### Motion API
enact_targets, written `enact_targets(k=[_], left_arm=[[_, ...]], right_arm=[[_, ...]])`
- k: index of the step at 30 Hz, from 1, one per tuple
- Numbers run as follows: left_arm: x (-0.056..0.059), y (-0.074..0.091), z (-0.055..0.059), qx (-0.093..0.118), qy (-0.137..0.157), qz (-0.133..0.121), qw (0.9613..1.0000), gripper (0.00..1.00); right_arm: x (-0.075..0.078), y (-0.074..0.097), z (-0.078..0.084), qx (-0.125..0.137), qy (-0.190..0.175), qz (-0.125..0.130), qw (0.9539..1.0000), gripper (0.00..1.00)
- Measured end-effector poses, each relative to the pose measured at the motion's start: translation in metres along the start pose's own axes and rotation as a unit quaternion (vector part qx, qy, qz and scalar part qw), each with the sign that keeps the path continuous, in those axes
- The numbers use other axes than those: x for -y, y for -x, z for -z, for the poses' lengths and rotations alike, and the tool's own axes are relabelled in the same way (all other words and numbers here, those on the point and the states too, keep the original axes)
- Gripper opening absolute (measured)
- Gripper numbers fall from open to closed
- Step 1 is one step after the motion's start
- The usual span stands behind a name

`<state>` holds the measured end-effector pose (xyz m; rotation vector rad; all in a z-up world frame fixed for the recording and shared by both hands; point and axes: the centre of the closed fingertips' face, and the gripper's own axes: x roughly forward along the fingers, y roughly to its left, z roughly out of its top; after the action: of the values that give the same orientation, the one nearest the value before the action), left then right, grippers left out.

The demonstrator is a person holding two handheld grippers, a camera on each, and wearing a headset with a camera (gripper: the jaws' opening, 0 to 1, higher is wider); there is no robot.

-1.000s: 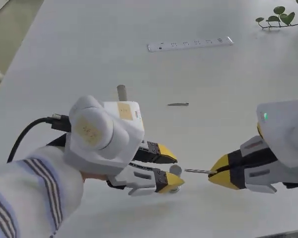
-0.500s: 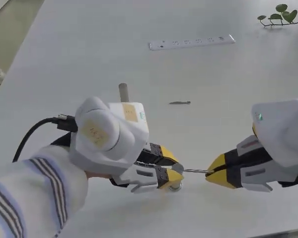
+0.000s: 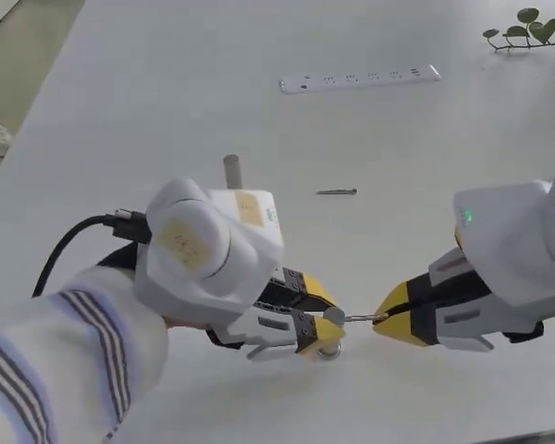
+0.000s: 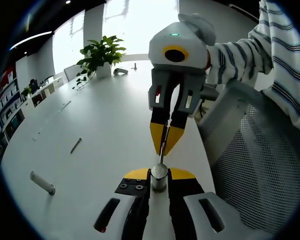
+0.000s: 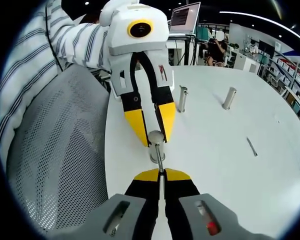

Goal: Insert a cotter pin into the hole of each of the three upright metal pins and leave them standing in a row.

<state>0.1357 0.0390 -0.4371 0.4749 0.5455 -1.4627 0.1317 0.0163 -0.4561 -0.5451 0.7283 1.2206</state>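
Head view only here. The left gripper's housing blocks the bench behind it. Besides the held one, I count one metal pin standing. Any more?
Observer: Yes, two stand free. The right gripper view shows a first free pin and a second free pin, both upright beyond the left gripper.
Operator: Held pin gripped on both sides?
Observer: Yes. In the left gripper view the held pin sits between the yellow fingers, one touching each side.
Operator: Cotter pin through the hole?
Observer: Cannot tell. From the right gripper, the cotter pin runs straight to the held pin, meeting it just below its top.
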Motion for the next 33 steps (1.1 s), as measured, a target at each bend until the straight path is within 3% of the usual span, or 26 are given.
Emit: enact_targets(k=[6, 20, 27, 33], left_arm=[[0.0, -0.001, 0.0, 0.0, 0.001, -0.003, 1.0, 0.09], [0.0, -0.003, -0.002, 0.001, -0.005, -0.007, 1.0, 0.09], [-0.001, -0.003, -0.003, 0.002, 0.003, -0.009, 1.0, 0.09], [-0.002, -0.003, -0.002, 0.01, 0.028, -0.013, 0.9995, 0.1]], right_arm=[[0.0, -0.007, -0.007, 0.004, 0.011, -0.005, 0.9999, 0.0], [-0.001, -0.019, -0.018, -0.01, 0.08, -0.018, 0.9966, 0.0], [0.001, -0.02, -0.019, -0.005, 0.061, -0.019, 0.998, 0.0], [0.002, -0.021, -0.02, 0.0, 0.047, -0.013, 0.9988, 0.0]])
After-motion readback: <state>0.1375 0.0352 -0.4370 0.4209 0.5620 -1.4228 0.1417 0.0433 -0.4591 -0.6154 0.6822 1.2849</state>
